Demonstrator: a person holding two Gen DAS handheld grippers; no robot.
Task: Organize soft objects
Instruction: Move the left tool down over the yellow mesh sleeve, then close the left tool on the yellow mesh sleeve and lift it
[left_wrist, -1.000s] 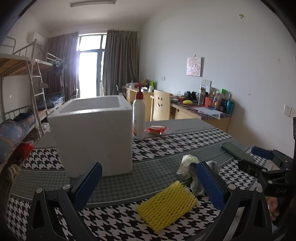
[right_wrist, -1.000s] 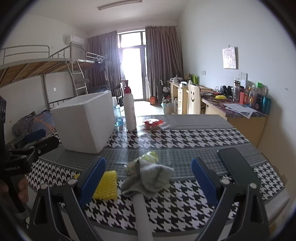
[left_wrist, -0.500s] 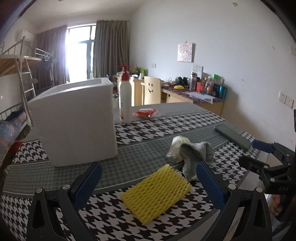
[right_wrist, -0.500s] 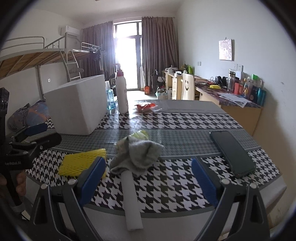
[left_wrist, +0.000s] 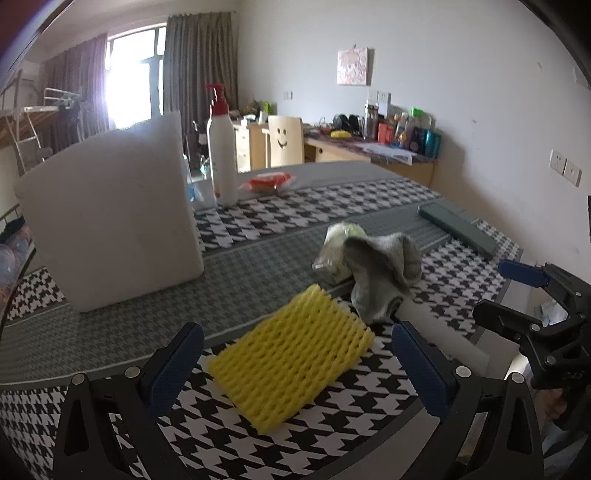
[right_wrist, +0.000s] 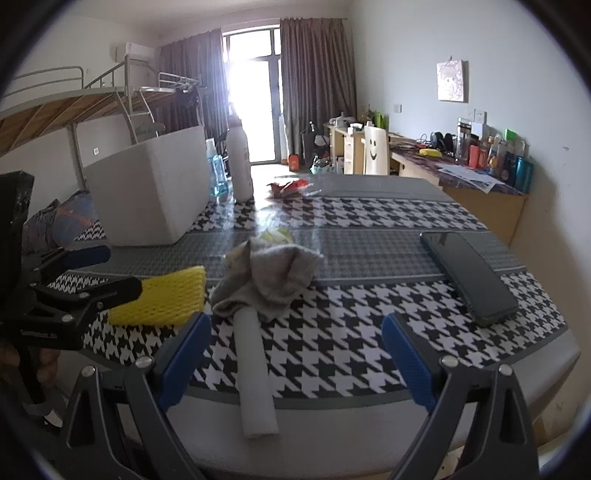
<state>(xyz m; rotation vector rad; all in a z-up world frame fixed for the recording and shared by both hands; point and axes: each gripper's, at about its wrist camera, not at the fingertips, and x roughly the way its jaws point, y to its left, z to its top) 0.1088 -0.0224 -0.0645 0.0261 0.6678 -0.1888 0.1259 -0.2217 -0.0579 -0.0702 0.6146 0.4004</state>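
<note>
Both grippers, left gripper (left_wrist: 295, 363) and right gripper (right_wrist: 295, 354), are held open, now brought nearer the yellow foam net (left_wrist: 291, 363) beside the grey sock (left_wrist: 384, 273); grasping seems imminent.

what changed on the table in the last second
Both tongs, left and right, pulled back toward the table's near edge, open, holding nothing. The yellow net, grey sock, foam tube, phone and white box stayed put.

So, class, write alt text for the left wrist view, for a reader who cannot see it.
The open left gripper hovers over a yellow foam net sleeve on a houndstooth tablecloth. Beside the sleeve lies a crumpled grey sock; a white foam box stands behind, at left.
</note>
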